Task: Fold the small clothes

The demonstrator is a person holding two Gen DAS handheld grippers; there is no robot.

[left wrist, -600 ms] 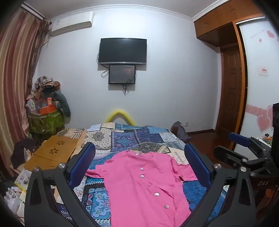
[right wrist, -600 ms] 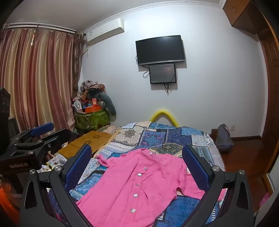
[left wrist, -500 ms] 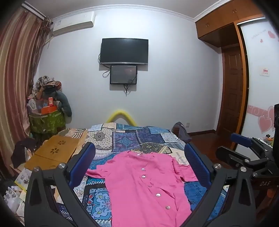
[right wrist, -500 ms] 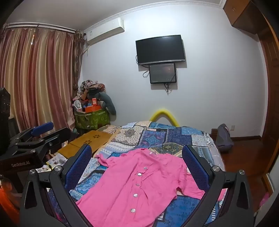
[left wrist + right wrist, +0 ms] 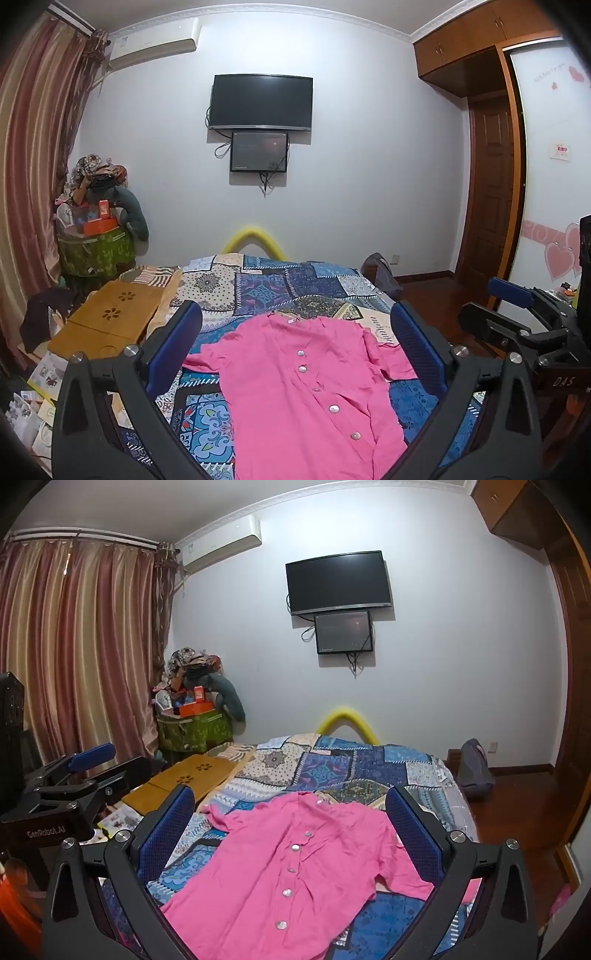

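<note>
One "GenRobot.AI" label marks the left claw (image 5: 88, 760).

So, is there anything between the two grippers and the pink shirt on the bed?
Nothing visible. The pink shirt lies flat and buttoned on the patchwork bedspread, with only open air between it and the open left gripper and open right gripper. The wooden lap tray sits off to the side.

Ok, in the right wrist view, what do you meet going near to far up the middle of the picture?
Pink shirt → patchwork bedspread → yellow curved tube at the bed's far end → small screen on the wall → television above it.
</note>
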